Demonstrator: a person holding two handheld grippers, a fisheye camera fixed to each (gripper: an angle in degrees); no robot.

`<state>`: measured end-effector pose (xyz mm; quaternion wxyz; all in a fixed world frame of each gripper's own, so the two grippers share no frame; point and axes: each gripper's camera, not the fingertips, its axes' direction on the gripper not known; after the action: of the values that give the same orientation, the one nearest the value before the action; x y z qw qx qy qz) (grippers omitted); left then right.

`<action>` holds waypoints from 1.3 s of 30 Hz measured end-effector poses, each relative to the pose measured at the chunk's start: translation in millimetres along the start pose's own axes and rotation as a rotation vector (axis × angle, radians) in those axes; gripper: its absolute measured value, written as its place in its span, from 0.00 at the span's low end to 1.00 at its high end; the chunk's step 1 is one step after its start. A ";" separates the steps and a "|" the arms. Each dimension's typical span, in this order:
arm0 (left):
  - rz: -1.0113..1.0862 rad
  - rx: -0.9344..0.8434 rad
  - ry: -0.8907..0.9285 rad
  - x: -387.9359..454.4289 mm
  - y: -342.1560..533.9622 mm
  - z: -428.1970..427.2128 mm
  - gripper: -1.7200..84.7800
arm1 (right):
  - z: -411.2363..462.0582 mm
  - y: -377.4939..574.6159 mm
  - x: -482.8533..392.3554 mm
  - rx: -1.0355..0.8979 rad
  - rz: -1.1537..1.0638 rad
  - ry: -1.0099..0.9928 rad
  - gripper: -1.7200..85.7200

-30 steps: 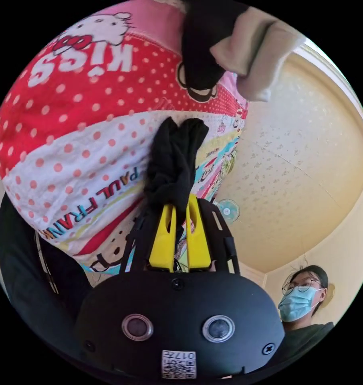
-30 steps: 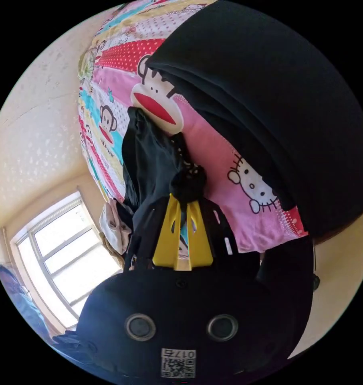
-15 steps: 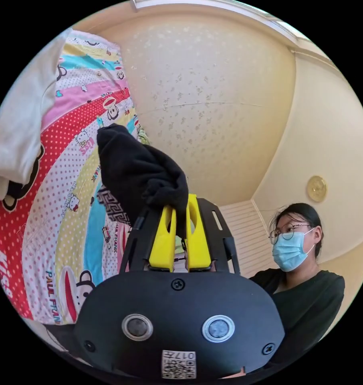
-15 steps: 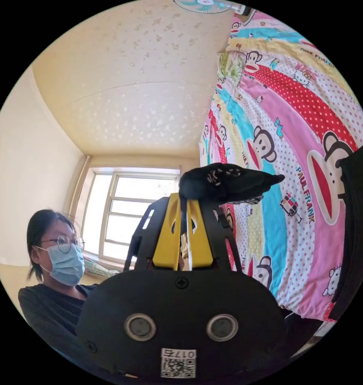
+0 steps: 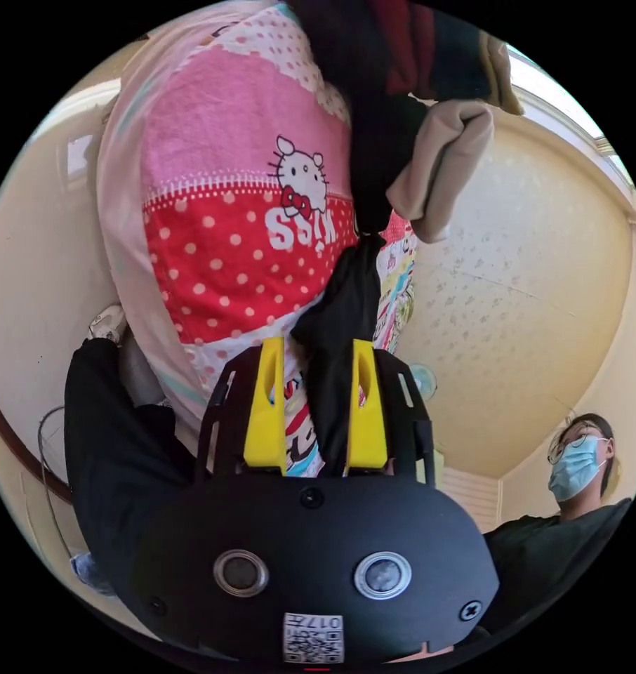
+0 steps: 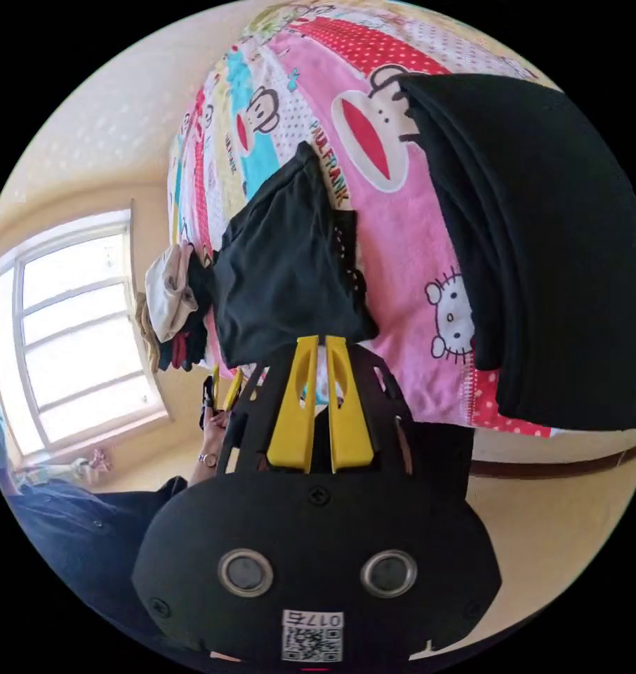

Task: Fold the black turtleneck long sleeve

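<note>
- We take this for a bedroom in a home: a bed under a cartoon-print bedspread in pink, red and polka dots fills much of both views.
- We see clothes lying on it: a folded black stack and a loose heap of garments.
- A large window, cream walls and a patterned ceiling close the room.

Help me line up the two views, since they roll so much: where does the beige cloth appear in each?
Left gripper view: the beige cloth is at the upper right, against the ceiling, beside a dark pile.
Right gripper view: the beige cloth is left of centre, between the window and the bedspread.
Shared landmark: the black garment, which runs up to the cloth in both views.
</note>
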<state>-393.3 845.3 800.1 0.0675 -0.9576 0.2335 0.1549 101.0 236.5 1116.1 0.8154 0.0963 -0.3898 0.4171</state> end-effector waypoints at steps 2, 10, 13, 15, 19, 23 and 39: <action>0.017 -0.022 0.004 -1.5 -1.2 10.7 0.18 | 19.7 -17.3 -45.7 -0.021 -0.177 0.068 0.04; 0.063 0.003 0.132 26.8 14.2 27.0 0.07 | 174.8 -47.7 -121.9 -0.221 -0.636 0.684 0.03; 0.292 -0.137 0.197 99.2 35.5 59.4 0.07 | 171.4 -26.8 -114.3 -0.117 -0.718 0.701 0.03; 0.519 -0.324 0.149 165.9 74.9 110.5 0.07 | 142.0 -20.8 -100.7 -0.133 -0.658 0.557 0.03; 0.769 -0.651 0.080 215.1 165.4 210.5 0.07 | 96.6 -7.3 -52.2 -0.164 -0.507 0.391 0.03; 0.743 -0.942 0.068 189.9 239.1 293.4 0.10 | 62.2 8.1 6.9 -0.248 -0.361 0.391 0.03; 0.225 -0.716 -0.246 61.2 207.2 308.9 0.08 | 41.3 12.8 137.9 -0.083 0.423 -0.755 0.24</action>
<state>-520.6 698.7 476.9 -0.2609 -0.8633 0.2583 0.3464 116.4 308.2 1240.7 0.5152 0.1272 -0.6882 0.4947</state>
